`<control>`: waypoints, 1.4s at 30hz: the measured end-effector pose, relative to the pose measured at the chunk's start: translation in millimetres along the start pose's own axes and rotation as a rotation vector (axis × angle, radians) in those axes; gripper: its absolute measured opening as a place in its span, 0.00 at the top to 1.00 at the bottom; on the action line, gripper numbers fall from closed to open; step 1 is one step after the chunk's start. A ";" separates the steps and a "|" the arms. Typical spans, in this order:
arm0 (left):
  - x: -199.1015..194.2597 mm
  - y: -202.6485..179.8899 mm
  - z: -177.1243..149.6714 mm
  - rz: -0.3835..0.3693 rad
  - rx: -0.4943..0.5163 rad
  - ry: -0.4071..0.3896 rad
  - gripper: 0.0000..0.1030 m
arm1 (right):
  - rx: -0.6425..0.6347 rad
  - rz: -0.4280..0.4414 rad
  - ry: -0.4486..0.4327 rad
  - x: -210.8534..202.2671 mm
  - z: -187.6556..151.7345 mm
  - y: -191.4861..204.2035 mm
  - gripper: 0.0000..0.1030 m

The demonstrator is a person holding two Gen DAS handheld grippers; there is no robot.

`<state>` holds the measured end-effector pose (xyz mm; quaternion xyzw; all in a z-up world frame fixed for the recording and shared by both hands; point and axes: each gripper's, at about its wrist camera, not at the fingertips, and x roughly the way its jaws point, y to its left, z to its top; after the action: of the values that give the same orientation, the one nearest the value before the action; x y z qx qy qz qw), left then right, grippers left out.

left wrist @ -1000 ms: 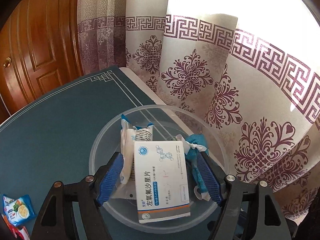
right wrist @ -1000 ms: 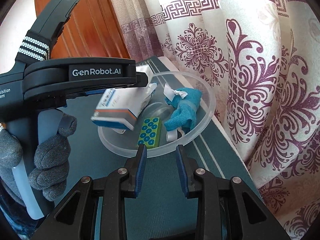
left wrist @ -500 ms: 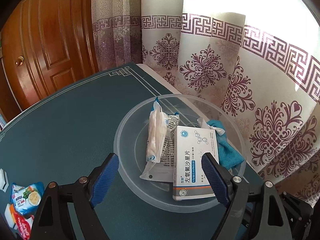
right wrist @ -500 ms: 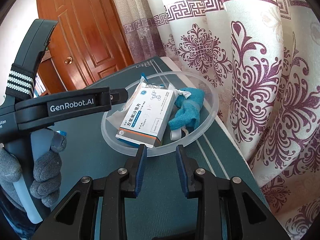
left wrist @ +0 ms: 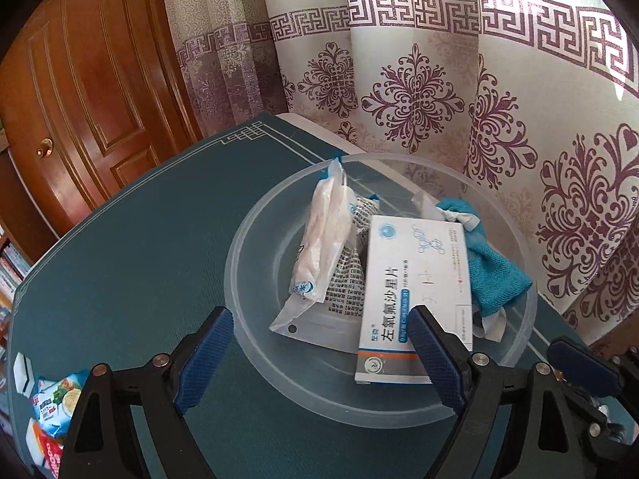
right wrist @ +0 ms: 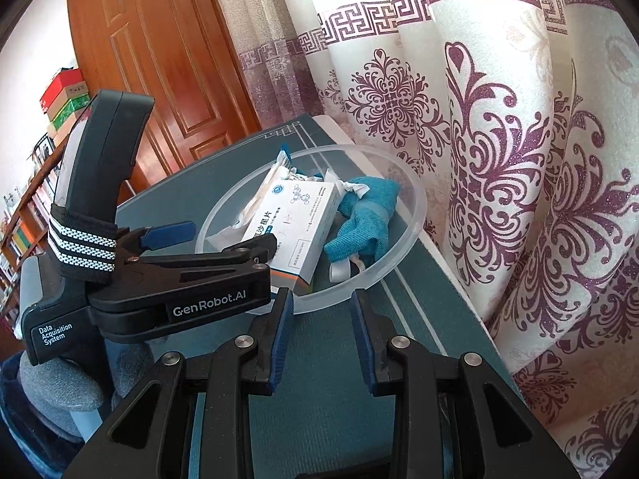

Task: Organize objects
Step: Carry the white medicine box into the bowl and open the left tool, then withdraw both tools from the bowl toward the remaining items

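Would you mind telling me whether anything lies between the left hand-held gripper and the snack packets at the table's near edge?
Nothing visible does. The left hand-held gripper, jaws opening and empty, hovers at the clear bowl; only bare table separates it from the snack packets.

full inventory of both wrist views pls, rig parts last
clear plastic bowl: 1, translucent, on the table by the curtain
medicine box: 1, white and blue, in the bowl
plastic packet: 1, clear and white, in the bowl, left of the box
cloth: 1, teal, in the bowl, right of the box
table: 1, dark teal cover
snack packets: at least 2, blue and red, table's near left edge
curtain: white with purple pattern, behind
door: 1, brown wood
left gripper: jaws opening, nothing gripped
right gripper: shut, empty
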<state>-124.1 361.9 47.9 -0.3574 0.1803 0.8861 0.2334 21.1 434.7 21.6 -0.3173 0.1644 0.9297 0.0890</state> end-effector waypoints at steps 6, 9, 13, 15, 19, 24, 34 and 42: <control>26.8 30.5 -6.2 0.118 -0.023 0.066 0.11 | 0.000 -0.002 0.005 2.6 -1.1 -0.5 0.69; 25.9 43.2 -9.9 0.078 -0.082 0.078 0.11 | -0.001 -0.004 0.004 2.9 -1.0 0.0 0.69; 11.2 41.7 -8.6 0.062 -0.078 0.040 0.11 | 0.001 -0.006 0.005 3.5 -1.4 0.4 0.69; 6.0 40.0 -7.4 0.062 -0.072 0.029 0.11 | 0.000 -0.005 0.005 3.2 -1.5 0.4 0.69; -0.6 41.2 -7.7 0.056 -0.082 0.024 0.11 | -0.002 -0.004 -0.001 2.6 -1.5 1.6 0.69; -10.5 44.6 -14.8 0.050 -0.095 0.027 0.11 | -0.008 0.001 -0.006 0.2 -1.7 5.6 0.69; -35.5 64.3 -35.1 0.054 -0.157 0.027 0.11 | -0.039 0.028 -0.002 -4.8 -8.9 23.7 0.69; -54.0 93.6 -54.7 0.070 -0.228 0.032 0.10 | -0.070 0.050 0.016 -4.6 -18.3 43.8 0.69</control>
<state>-110.6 242.6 63.7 -0.3890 0.0945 0.9028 0.1571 23.1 387.1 21.7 -0.3233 0.1403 0.9343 0.0534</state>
